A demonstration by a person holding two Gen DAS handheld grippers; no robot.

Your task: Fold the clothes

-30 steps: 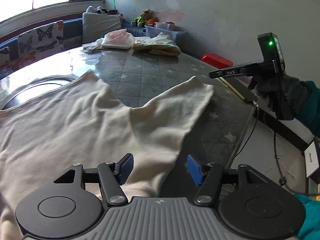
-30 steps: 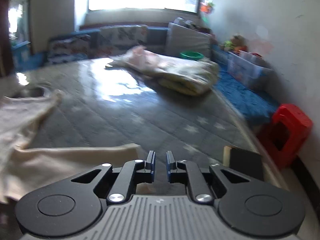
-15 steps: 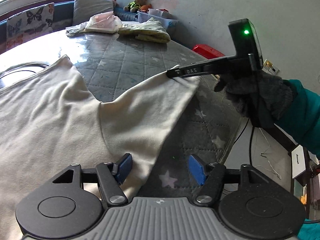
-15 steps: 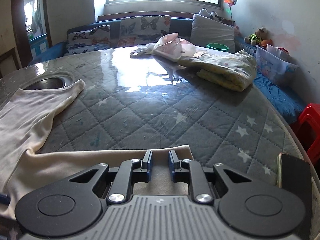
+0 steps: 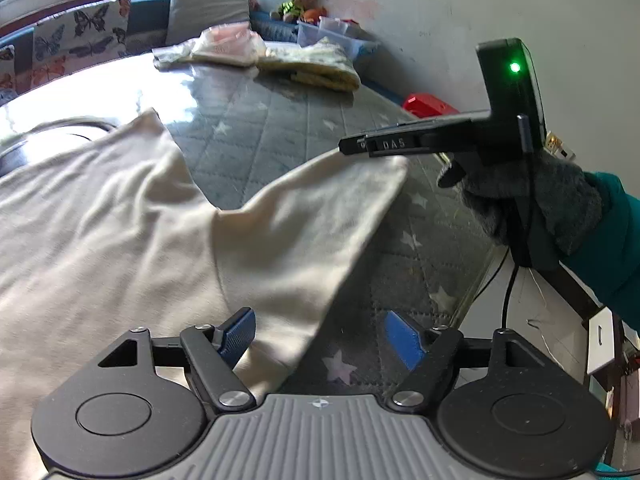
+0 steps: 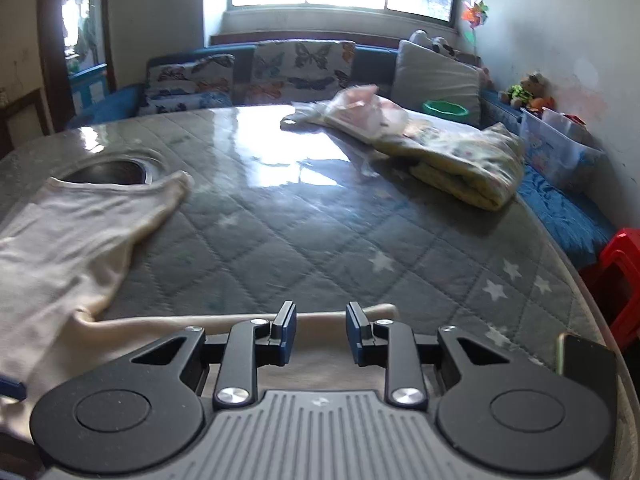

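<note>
Cream shirt [image 5: 120,220] spread on quilted surface [image 6: 320,220]. Left gripper [image 5: 320,332] over shirt's sleeve edge, jaws wide apart. Right gripper [image 6: 321,330] at sleeve cuff [image 6: 340,316], jaws apart, around nothing.

**Background stuff around my table**

I see a quilted star-print table [image 6: 320,216], a folded yellow blanket [image 6: 464,164] beside a plastic bag [image 6: 360,112], butterfly cushions [image 6: 300,64], a red stool [image 6: 620,276], a green bowl [image 6: 445,108], a clear storage bin [image 6: 556,148].
</note>
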